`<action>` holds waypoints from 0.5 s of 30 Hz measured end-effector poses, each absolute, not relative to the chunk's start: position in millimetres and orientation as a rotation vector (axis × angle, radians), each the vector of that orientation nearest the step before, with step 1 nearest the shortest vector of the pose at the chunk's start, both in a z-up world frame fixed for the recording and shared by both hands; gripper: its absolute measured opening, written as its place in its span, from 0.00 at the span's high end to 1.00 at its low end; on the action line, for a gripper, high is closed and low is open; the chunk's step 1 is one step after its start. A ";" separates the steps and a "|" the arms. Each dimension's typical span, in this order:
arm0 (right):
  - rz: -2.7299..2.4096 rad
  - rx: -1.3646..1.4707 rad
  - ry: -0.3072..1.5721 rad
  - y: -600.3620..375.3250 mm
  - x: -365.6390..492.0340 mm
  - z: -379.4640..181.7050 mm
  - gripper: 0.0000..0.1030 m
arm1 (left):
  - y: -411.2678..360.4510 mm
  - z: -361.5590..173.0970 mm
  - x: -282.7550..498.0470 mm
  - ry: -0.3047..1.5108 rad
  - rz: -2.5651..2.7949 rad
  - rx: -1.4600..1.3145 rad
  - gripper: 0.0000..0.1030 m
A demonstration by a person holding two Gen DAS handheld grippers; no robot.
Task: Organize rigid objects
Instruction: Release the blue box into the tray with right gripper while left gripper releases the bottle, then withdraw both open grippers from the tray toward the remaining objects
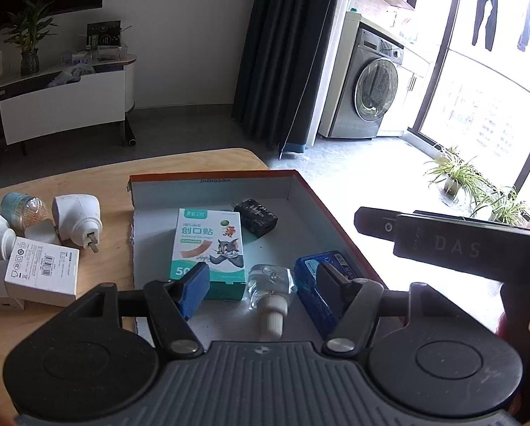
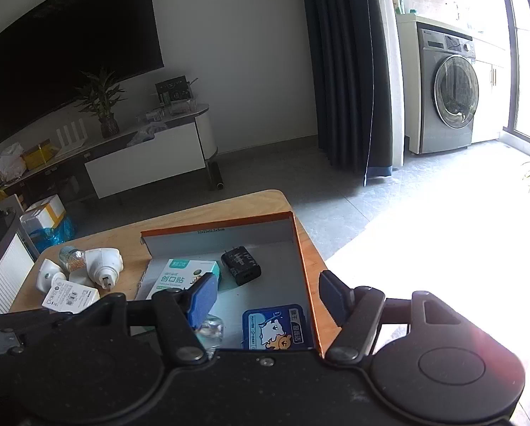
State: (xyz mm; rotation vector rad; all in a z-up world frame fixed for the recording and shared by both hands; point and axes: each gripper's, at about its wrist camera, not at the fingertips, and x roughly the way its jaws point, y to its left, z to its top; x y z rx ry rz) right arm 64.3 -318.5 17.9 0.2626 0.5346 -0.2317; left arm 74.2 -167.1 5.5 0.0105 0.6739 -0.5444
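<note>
On the wooden table (image 1: 87, 177), left of the left gripper (image 1: 263, 284), lie 2 white plug-in units (image 1: 77, 222), a small jar (image 1: 23, 209) and a white carton (image 1: 41, 271). The left gripper hangs spread and holds nothing; between its fingers, just below, lies a clear bottle (image 1: 270, 284) in the orange-edged tray (image 1: 300, 191). Ahead sit a plaster box (image 1: 208, 245) and black charger (image 1: 256, 216); a blue tin (image 1: 318, 284) lies under its right finger. The right gripper (image 2: 265, 296) is spread too, above the tin.
</note>
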 end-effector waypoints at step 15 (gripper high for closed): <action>-0.146 0.219 0.546 -282.0 68.2 23.7 0.24 | -112.6 16.4 71.4 0.664 -0.373 -0.017 0.18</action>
